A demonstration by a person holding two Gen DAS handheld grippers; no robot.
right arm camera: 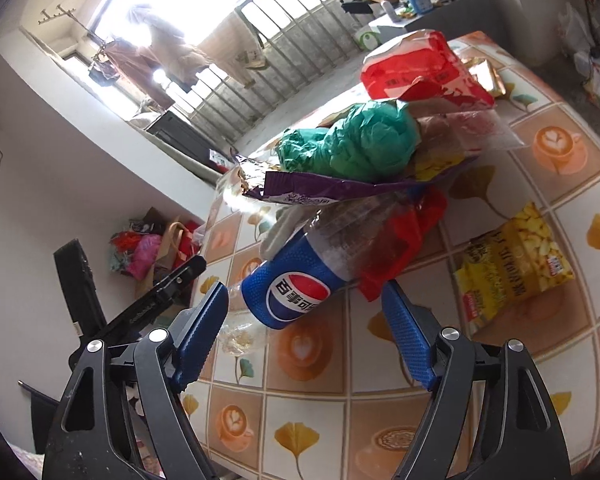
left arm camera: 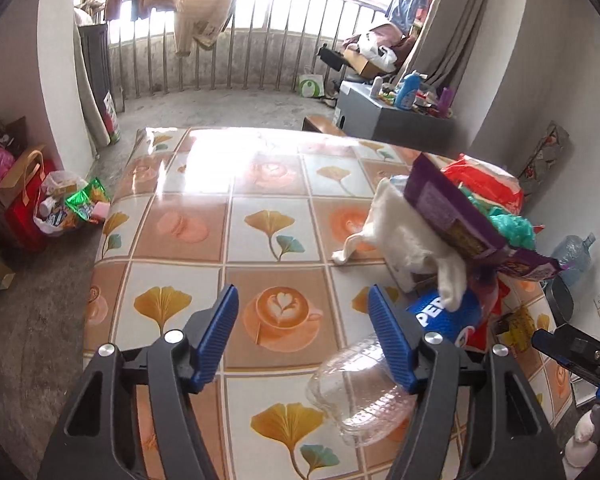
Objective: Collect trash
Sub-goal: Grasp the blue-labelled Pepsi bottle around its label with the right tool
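Note:
A pile of trash lies on the patterned table [left arm camera: 260, 216]: an empty Pepsi bottle [right arm camera: 296, 292] on its side, a purple snack wrapper [right arm camera: 324, 192], a crumpled green bag [right arm camera: 356, 144], red plastic wrappers [right arm camera: 420, 64] and a white cloth [left arm camera: 404, 232]. A yellow snack bag [right arm camera: 508, 272] lies apart to the right. My right gripper [right arm camera: 304, 320] is open, its fingers on either side of the bottle's labelled end. My left gripper [left arm camera: 304, 328] is open and empty over the table; the bottle's clear base [left arm camera: 360, 396] lies by its right finger.
Bags and wrappers sit on the floor at the left [left arm camera: 60, 208]. A grey cabinet [left arm camera: 380, 116] with bottles stands beyond the table. A water jug [left arm camera: 572, 252] stands by the right wall. A railing and hanging clothes are at the back.

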